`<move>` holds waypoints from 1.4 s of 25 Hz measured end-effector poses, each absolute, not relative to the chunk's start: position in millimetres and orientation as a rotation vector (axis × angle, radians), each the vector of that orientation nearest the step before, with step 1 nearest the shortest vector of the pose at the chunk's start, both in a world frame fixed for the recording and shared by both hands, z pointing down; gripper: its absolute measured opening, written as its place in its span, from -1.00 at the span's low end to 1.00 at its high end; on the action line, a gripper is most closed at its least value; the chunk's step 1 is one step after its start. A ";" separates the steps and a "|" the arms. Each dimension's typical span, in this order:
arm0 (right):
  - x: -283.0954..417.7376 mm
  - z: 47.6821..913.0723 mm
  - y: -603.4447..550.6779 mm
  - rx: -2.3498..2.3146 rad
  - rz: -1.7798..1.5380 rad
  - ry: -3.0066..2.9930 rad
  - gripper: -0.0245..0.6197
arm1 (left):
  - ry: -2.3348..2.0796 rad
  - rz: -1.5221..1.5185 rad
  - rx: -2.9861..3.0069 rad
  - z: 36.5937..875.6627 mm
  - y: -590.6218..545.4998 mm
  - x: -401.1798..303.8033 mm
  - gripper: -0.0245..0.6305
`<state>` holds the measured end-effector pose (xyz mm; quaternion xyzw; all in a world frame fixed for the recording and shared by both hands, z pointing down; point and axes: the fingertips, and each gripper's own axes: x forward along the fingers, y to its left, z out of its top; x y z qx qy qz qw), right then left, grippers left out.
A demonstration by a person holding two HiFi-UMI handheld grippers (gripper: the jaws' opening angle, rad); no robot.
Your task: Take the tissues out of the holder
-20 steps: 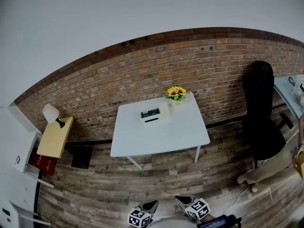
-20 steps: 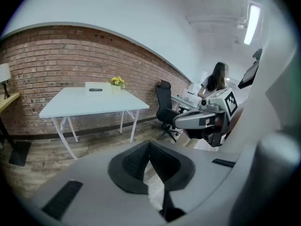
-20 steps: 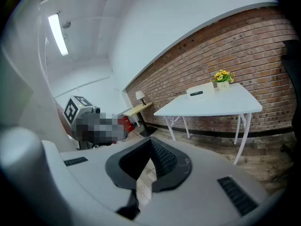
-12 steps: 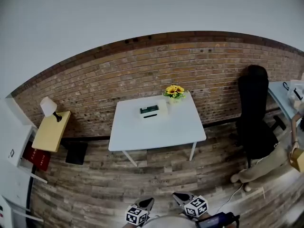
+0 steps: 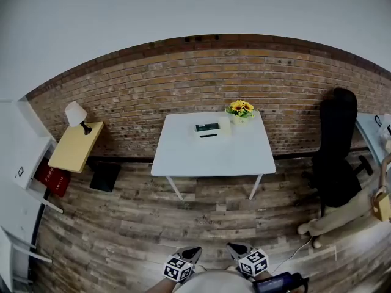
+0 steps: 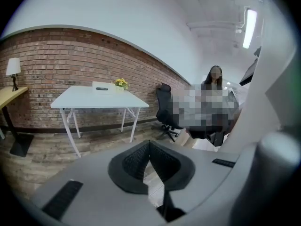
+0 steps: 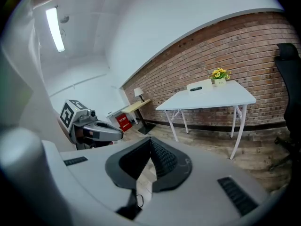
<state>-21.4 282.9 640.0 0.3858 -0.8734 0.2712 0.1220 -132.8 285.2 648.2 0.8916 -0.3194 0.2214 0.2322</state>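
Far across the room, the white tissue holder point(image 5: 211, 129) with a dark top slot lies at the back of the white table point(image 5: 214, 157), beside a small pot of yellow flowers point(image 5: 240, 108). Both grippers hang low at the bottom edge of the head view, well short of the table: the left gripper point(image 5: 193, 251) and the right gripper point(image 5: 234, 248). In the left gripper view the left gripper point(image 6: 149, 146) has its jaws together and empty, with the holder point(image 6: 101, 88) small and distant. The right gripper point(image 7: 150, 144) also stands shut and empty, the holder point(image 7: 197, 87) far ahead.
A black office chair point(image 5: 336, 145) stands right of the table, and a person point(image 5: 351, 215) sits low at the far right. At the left are a yellow side table point(image 5: 73, 146) with a lamp point(image 5: 76, 113) and a red box point(image 5: 52, 179). Wooden floor point(image 5: 201, 218) lies between me and the table.
The head view has swung, so the table and flowers now sit further right in the picture. Both grippers stay low at the bottom edge, still shut.
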 end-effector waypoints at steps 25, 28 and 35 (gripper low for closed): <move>3.3 655.1 292.4 1.033 0.822 -2.550 -0.90 | -0.928 0.665 2.419 651.0 311.4 -97.5 -0.90; 6.0 653.7 291.4 1.031 0.823 -2.559 -0.90 | -0.945 0.668 2.410 651.3 310.8 -97.5 -0.90; 13.7 649.1 281.3 1.033 0.815 -2.573 -0.90 | -1.015 0.645 2.397 641.0 297.4 -103.6 -0.90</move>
